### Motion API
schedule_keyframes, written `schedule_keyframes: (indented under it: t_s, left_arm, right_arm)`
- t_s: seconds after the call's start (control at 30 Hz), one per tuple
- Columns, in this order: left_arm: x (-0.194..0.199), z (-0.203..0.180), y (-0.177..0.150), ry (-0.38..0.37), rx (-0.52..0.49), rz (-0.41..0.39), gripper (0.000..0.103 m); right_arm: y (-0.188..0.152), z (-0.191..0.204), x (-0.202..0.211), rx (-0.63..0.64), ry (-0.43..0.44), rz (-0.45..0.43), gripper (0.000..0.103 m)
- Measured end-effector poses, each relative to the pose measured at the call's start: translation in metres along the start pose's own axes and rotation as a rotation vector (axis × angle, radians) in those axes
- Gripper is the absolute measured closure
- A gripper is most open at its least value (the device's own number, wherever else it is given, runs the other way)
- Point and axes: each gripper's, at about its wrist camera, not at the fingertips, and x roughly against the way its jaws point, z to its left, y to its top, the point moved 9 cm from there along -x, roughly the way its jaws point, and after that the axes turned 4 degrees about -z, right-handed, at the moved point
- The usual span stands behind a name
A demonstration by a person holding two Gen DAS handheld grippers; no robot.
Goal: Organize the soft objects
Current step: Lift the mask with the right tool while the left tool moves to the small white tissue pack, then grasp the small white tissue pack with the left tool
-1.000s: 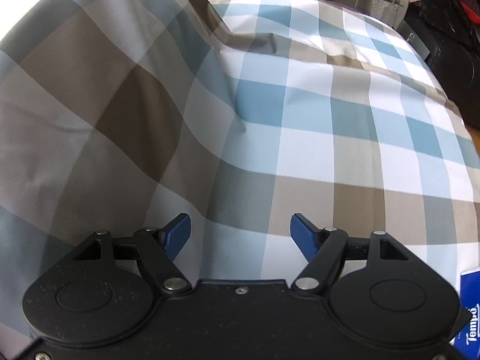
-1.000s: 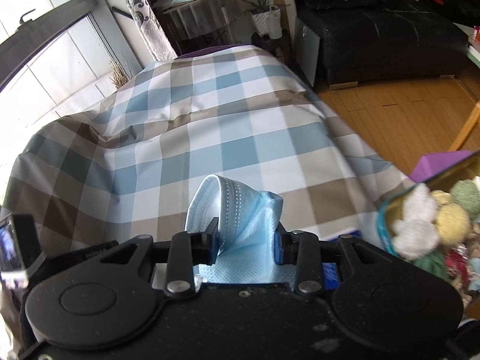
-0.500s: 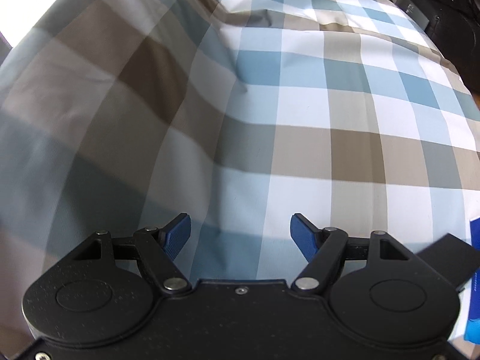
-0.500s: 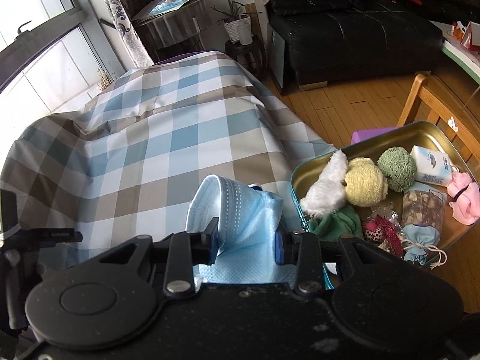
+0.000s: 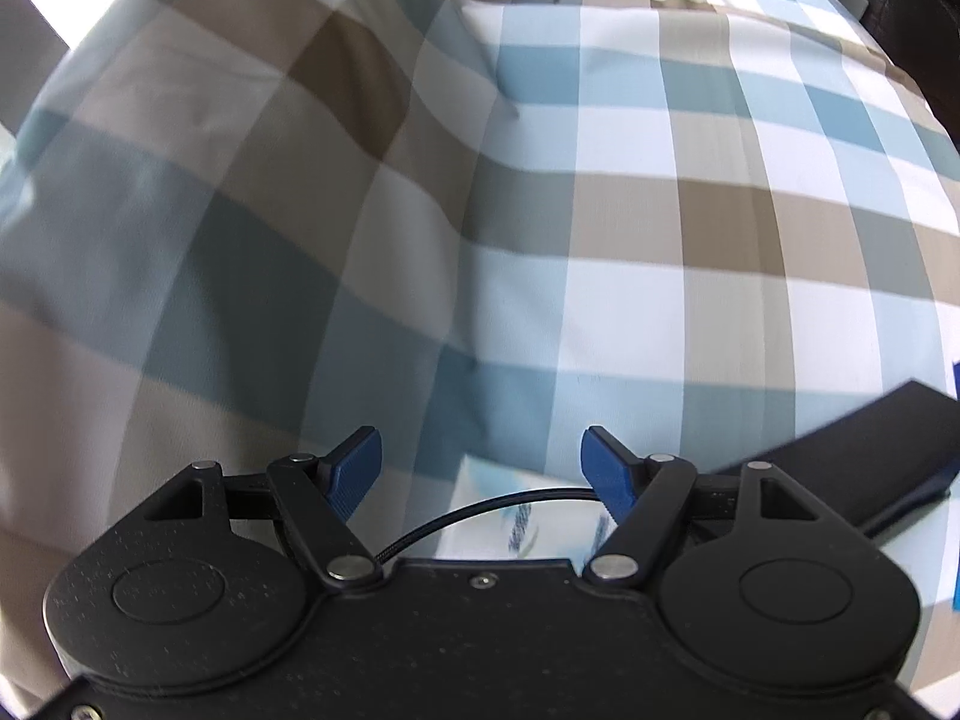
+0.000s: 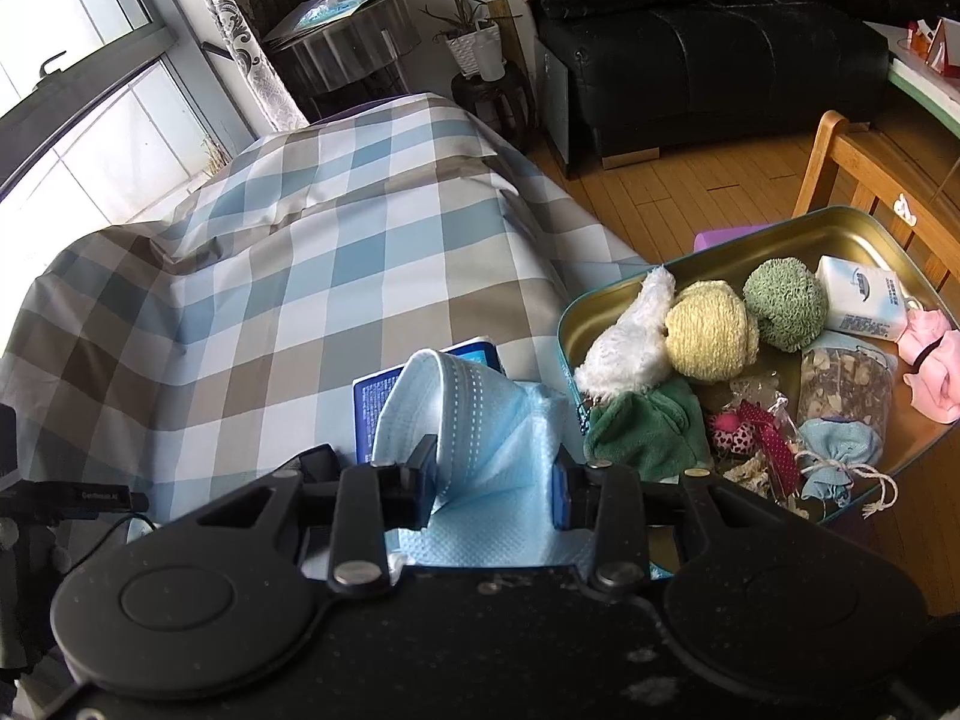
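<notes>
Right gripper (image 6: 492,483): my fingers are pinched narrow on a mask (image 6: 474,420), which bunches up between the pads.
Mask: light blue, pleated, folded over itself; it sits in my right grip just left of the tin (image 6: 852,228), above a blue packet (image 6: 384,402).
Left gripper (image 5: 482,468): my fingers stand about halfway apart with nothing between them; I see only cloth (image 5: 600,210) below, plus a thin black cable (image 5: 480,510) arching across the gap.
Cloth: checked in blue, tan and white, draped over a long raised surface, creased at the far left.
Tin: gold-coloured, rectangular, at my right, resting at the cloth's edge.
Tin contents: white plush (image 6: 630,336), yellow ball (image 6: 711,333), green ball (image 6: 783,303), green cloth (image 6: 648,432), tissue pack (image 6: 864,297), pink item (image 6: 933,366), patterned pouch (image 6: 846,384), blue drawstring bag (image 6: 840,456), and small red-and-pink bits I cannot identify.
Surroundings: black sofa (image 6: 708,60), wooden chair (image 6: 852,168), potted plant (image 6: 480,48), window (image 6: 72,60).
</notes>
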Motion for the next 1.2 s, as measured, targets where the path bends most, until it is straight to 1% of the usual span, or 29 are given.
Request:
schedule_keyframes:
  t_s: [0.3, 0.47, 0.6, 0.7, 0.77, 0.87, 1.03, 1.2]
  left_arm:
    - [0.011, -0.009, -0.023, -0.062, -0.009, -0.017, 0.034]
    - [0.005, -0.017, -0.033, -0.067, -0.059, 0.006, 0.034]
    - [-0.007, -0.022, -0.041, -0.065, -0.069, 0.022, 0.034]
    - [-0.011, -0.024, -0.042, -0.048, -0.079, 0.008, 0.034]
    - [-0.012, -0.022, -0.041, -0.064, -0.068, 0.006, 0.033]
    - [-0.013, -0.021, -0.040, -0.066, -0.078, 0.001, 0.032]
    - [-0.011, -0.023, -0.041, -0.082, -0.074, -0.012, 0.038]
    - [-0.005, -0.021, -0.039, -0.088, -0.055, -0.017, 0.040]
  right_arm:
    - [-0.003, -0.006, 0.004, -0.016, 0.027, 0.005, 0.068]
    - [-0.005, -0.013, 0.006, -0.034, 0.030, 0.006, 0.067]
    - [-0.006, -0.016, 0.006, -0.043, 0.026, 0.009, 0.067]
    - [-0.007, -0.018, 0.004, -0.047, 0.020, 0.015, 0.067]
    - [-0.008, -0.019, 0.003, -0.047, 0.018, 0.018, 0.067]
    - [-0.009, -0.018, 0.002, -0.044, 0.017, 0.022, 0.067]
    - [-0.010, -0.015, 0.002, -0.034, 0.019, 0.026, 0.067]
    - [-0.010, -0.018, 0.004, -0.040, 0.020, 0.023, 0.067]
